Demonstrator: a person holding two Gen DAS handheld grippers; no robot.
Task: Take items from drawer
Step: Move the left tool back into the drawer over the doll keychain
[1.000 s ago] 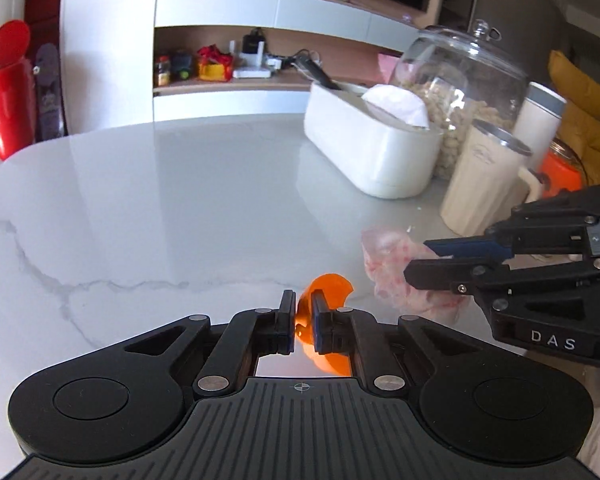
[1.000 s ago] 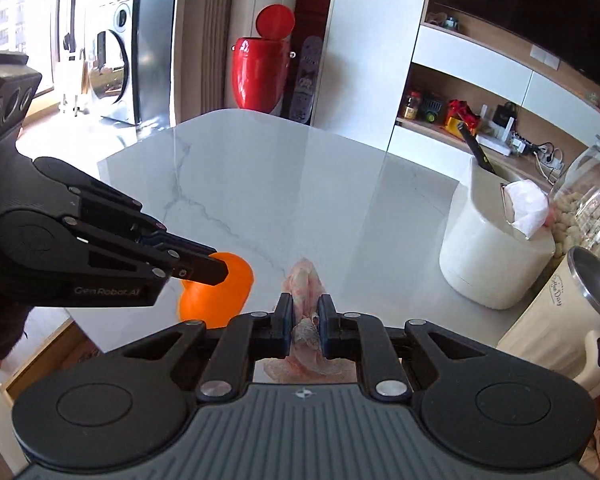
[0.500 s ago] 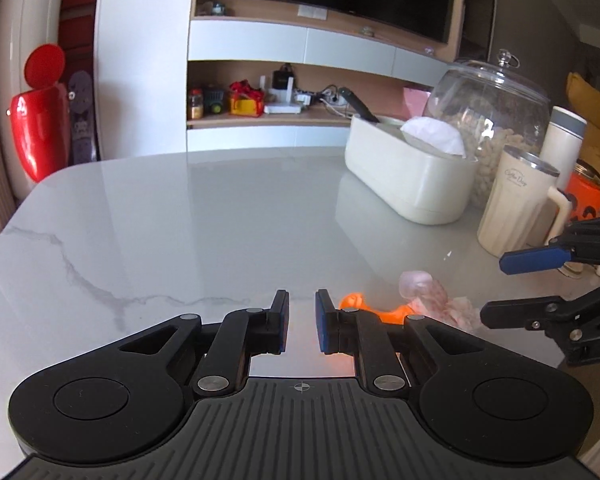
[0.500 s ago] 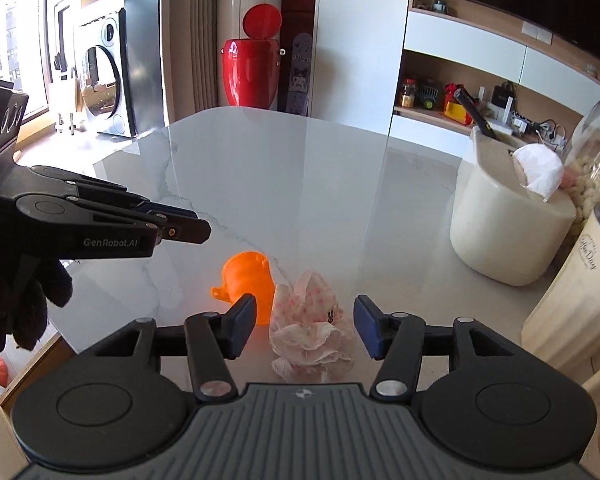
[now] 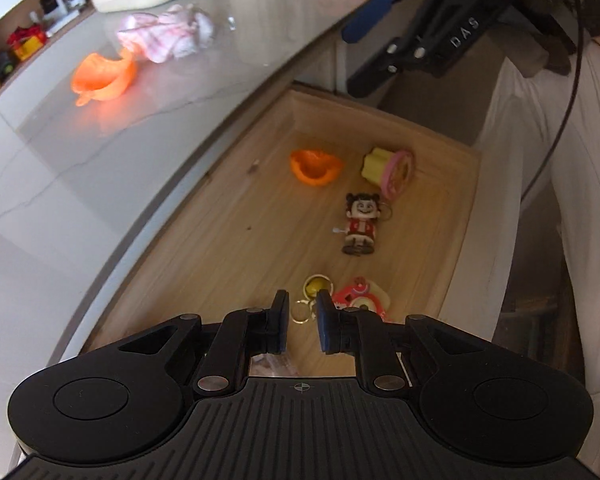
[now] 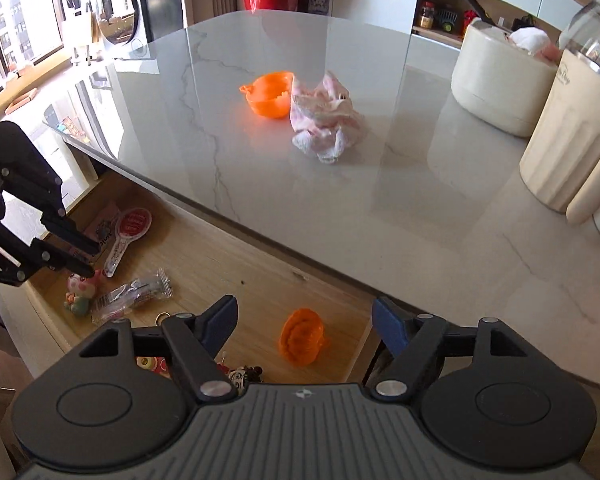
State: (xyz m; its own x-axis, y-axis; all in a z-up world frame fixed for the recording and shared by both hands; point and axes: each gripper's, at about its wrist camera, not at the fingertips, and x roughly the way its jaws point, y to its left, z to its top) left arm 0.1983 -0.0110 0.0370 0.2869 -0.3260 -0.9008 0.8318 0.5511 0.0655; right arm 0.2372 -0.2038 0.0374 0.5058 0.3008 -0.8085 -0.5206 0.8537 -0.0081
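Note:
The wooden drawer stands open below the marble counter edge. In it lie an orange half-shell, a yellow and pink toy, a small figurine, a yellow keychain and a red and pink toy. My left gripper hovers over the keychain, slightly open and holding nothing. My right gripper is wide open above the orange half-shell. On the counter rest another orange half-shell and a pink cloth.
A cream container and a cream jug stand at the counter's right. The drawer's left end holds a plastic bag, a red paddle and a small doll. A person's white garment is beside the drawer.
Both grippers let go of the orange half-shell and the pink cloth on the counter, then pulled back and down over the open drawer. The right gripper opened wide.

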